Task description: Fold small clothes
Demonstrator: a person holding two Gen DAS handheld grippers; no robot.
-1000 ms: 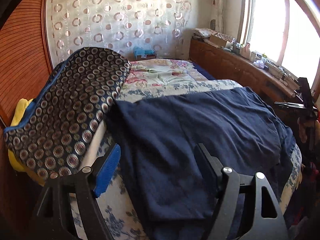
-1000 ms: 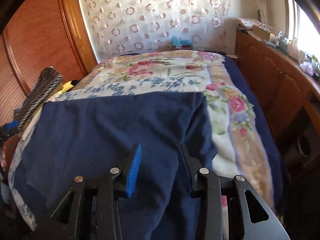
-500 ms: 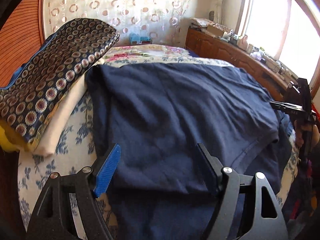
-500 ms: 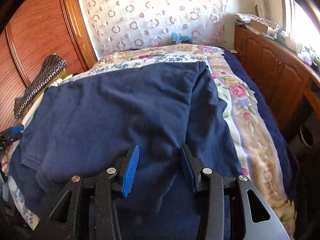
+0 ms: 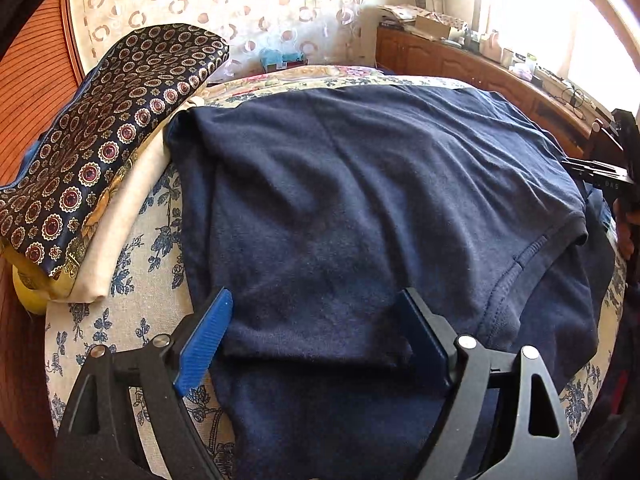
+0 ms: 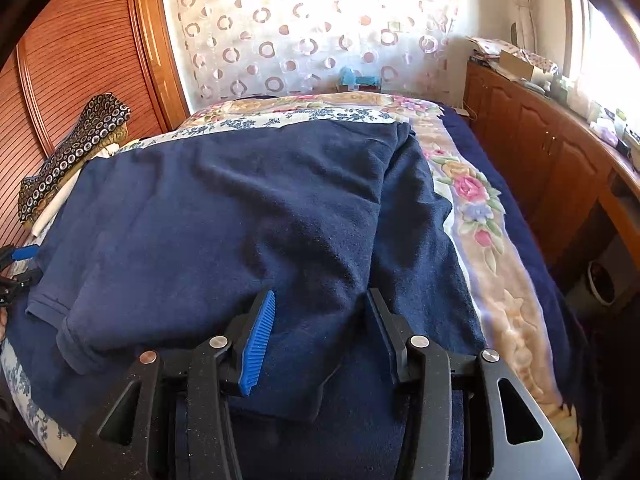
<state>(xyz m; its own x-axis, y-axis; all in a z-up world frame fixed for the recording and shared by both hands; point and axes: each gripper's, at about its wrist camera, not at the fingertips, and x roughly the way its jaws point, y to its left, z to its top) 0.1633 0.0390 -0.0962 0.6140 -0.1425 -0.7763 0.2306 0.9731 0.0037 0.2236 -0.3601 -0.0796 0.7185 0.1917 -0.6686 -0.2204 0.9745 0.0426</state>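
Two grippers hang low over a bed (image 6: 500, 264) where a navy blue T-shirt (image 5: 360, 200) lies spread out flat. The shirt has been folded over once, so a top layer rests on a bottom layer.

From the left wrist camera, the left gripper (image 5: 316, 344) has its fingers wide apart and still opening. The folded near edge of the shirt lies between them, but the blue pads do not press on it. The shirt's stitched hem (image 5: 532, 252) curves along the right side of the top layer, with more blue cloth poking out below it. On the left, a strip of the bedspread with small blue flowers is bare, and then comes a stack of folded cloth (image 5: 100, 168) with a dark circle-patterned piece on top, just beside the shirt's left edge.

From the right wrist camera, the right gripper (image 6: 320, 332) has its fingers about halfway apart and opening too. Shirt cloth lies under and between them, and the pads do not squeeze it. A short sleeve (image 6: 68, 320) sticks out at the shirt's left edge, close to the tip of the other gripper. To the right of the shirt there is an open band of flowery bedspread. Past the bed's right edge is a narrow gap, then a long wooden cabinet (image 6: 540, 148). A wooden wardrobe (image 6: 80, 52) stands to the left, and a curtain (image 6: 312, 28) with rings hangs at the far end.
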